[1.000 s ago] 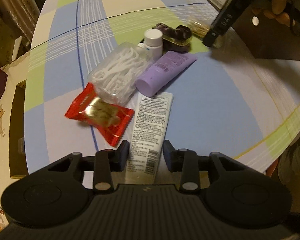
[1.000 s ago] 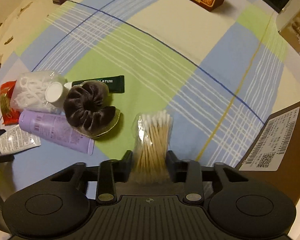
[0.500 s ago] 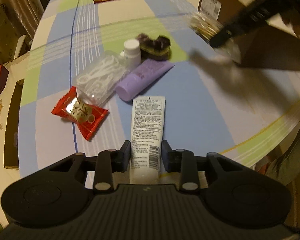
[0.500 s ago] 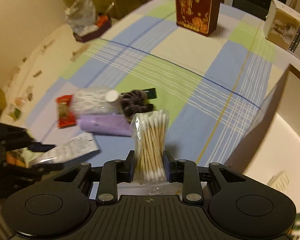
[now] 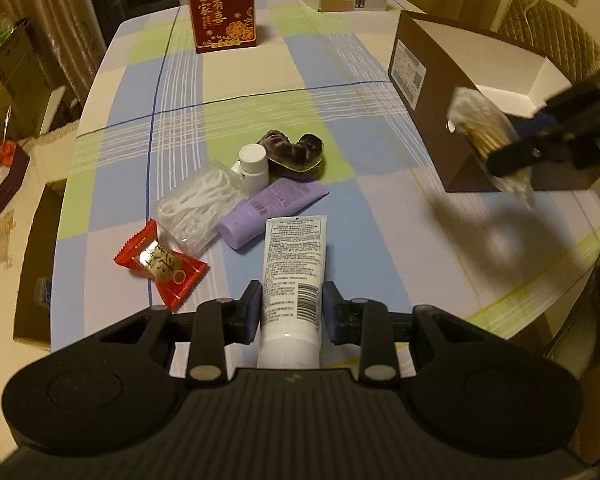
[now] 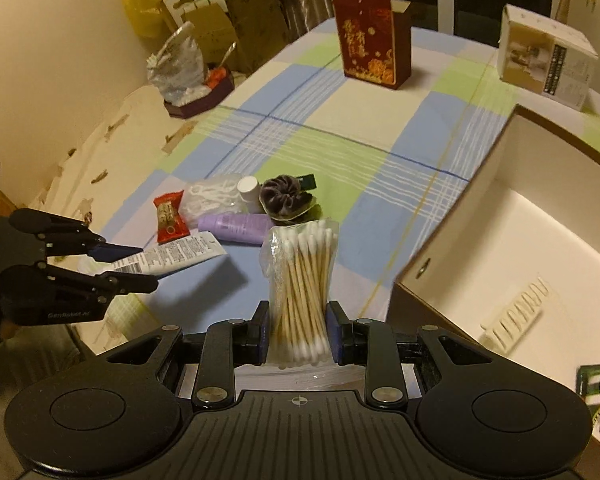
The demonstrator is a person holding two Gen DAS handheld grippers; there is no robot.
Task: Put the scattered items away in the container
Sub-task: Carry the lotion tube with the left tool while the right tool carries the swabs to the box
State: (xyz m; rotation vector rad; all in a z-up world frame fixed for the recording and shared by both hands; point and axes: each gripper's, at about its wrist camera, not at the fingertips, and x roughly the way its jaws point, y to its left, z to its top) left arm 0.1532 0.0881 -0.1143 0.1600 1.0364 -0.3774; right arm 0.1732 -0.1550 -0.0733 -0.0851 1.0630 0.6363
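A clear bag of cotton swabs (image 6: 302, 284) stands upright between the right gripper (image 6: 298, 332) fingers, which pinch its lower half at the near edge of the open brown cardboard box (image 6: 512, 216); in the left wrist view the bag is blurred and partly hidden by the gripper. The left gripper (image 5: 291, 312) fingers clamp a white tube (image 5: 294, 268) held above the checked tabletop (image 5: 340, 112), its cap end cut off behind the gripper body. On the tabletop lie a red candy wrapper (image 5: 160, 264), a bag of floss picks (image 5: 198, 208), a purple tube (image 5: 272, 206), a white-capped bottle (image 5: 253, 162) and a dark velvet scrunchie (image 5: 294, 152). Behind the scrunchie a dark green tube (image 6: 307, 181) is mostly hidden. Something green at the box's lower corner is cut off.
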